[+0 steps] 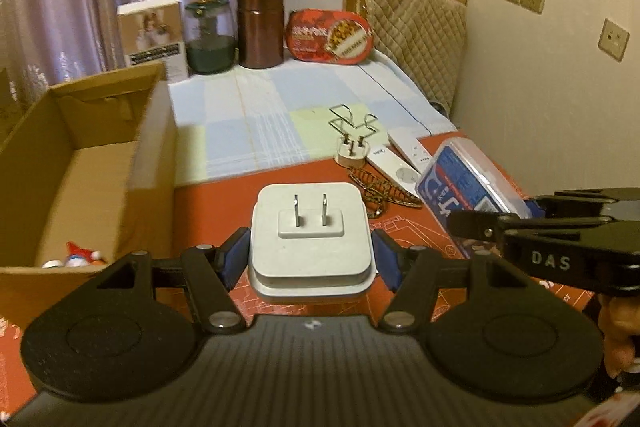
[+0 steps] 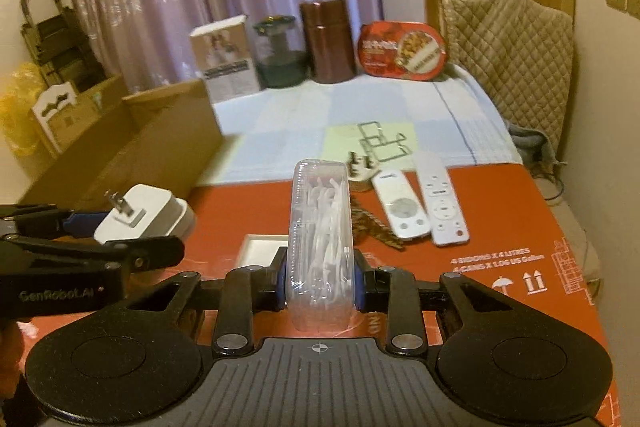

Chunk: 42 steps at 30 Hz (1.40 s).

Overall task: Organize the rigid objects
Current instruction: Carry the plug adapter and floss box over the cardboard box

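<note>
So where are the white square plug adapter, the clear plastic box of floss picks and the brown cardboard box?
White square plug adapter (image 1: pixel 310 227): left wrist view, pronged face.
Clear plastic box of floss picks (image 2: pixel 320 239): right wrist view, upper side.
Brown cardboard box (image 1: pixel 152 151): left wrist view, right wall.

Matt white plastic charger (image 1: pixel 310 247), clear glossy plastic floss case (image 2: pixel 320 247), brown corrugated cardboard box (image 1: pixel 80 155).

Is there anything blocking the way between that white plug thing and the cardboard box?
Nothing visible. The left gripper holds the white charger above the red mat, and the open cardboard box sits right beside it, top open.
</note>
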Motion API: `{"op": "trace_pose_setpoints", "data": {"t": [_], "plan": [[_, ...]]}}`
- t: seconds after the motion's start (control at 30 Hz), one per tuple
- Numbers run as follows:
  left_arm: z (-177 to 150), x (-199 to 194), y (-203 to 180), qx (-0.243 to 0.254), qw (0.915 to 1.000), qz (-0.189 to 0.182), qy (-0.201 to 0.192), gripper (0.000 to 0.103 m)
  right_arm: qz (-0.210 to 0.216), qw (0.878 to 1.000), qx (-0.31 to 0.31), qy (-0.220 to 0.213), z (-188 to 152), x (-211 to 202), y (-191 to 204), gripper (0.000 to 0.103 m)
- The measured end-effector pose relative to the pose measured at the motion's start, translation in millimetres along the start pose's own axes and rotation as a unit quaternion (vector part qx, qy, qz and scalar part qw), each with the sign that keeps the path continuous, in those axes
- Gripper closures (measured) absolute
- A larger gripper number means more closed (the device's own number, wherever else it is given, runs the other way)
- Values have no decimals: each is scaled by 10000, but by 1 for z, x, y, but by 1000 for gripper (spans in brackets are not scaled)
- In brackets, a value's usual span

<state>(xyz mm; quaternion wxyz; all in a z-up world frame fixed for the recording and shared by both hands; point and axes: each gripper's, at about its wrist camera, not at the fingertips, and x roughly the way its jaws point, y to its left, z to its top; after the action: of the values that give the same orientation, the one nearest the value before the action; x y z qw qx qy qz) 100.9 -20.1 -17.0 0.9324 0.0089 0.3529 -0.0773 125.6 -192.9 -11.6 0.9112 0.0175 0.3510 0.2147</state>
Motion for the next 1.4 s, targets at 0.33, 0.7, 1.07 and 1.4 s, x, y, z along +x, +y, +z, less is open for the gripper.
{"op": "trace_pose_setpoints", "data": {"t": [0.33,0.7,1.07,1.4], "plan": [[-1,-54,22,-274,9988,336,-206,43,415,9982,-362,-234,21,-34,46,76],[-5,-92,59,-438,9968,539,-399,43,755,9943,-703,-264,33,-34,97,76],[4,-109,131,-442,9922,1083,-438,43,1222,9866,-1074,-106,61,4,156,76],[19,-99,200,-486,9905,1236,-348,43,1481,9809,-1252,140,88,56,202,76]]}}
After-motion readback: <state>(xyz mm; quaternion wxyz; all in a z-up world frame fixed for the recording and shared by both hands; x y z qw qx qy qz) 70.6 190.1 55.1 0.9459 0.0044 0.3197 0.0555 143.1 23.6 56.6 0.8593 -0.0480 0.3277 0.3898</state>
